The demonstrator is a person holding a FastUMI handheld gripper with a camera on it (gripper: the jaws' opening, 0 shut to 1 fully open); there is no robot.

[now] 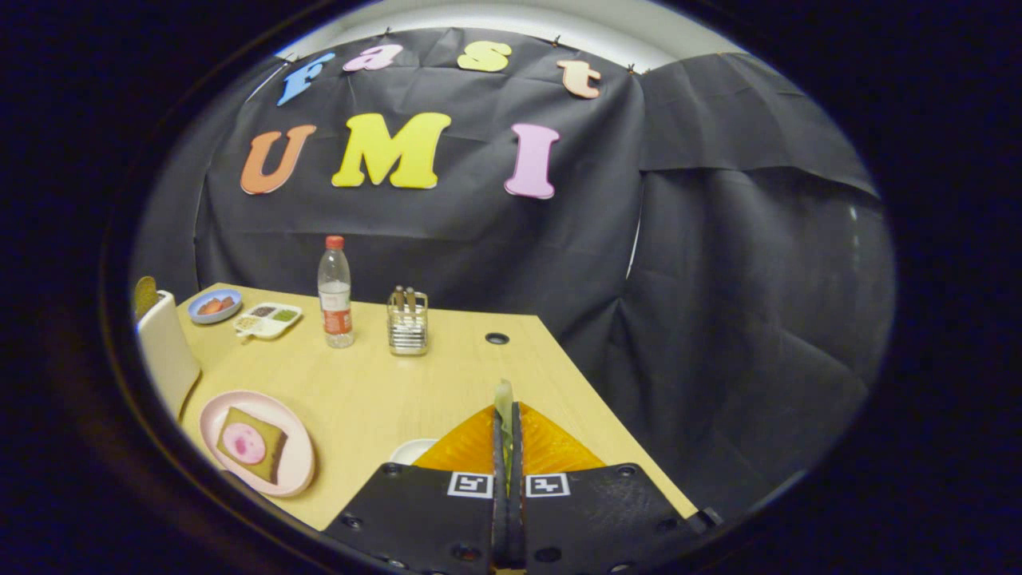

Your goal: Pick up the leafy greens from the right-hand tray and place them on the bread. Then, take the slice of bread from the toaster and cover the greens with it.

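Note:
My gripper is shut on a pale green leaf, which pokes up from between the two black fingers. Right behind the fingers lies the orange tray on the wooden table. To the left of the fingers sits a pink plate with a slice of bread topped by a round pink slice of meat. The white toaster stands beyond the plate, with a brown slice of bread sticking out of its top.
A water bottle with a red cap and a metal cutlery holder stand mid-table. A blue bowl and a white divided dish sit at the far left. A white dish peeks out beside the orange tray. A cable hole lies near the far edge.

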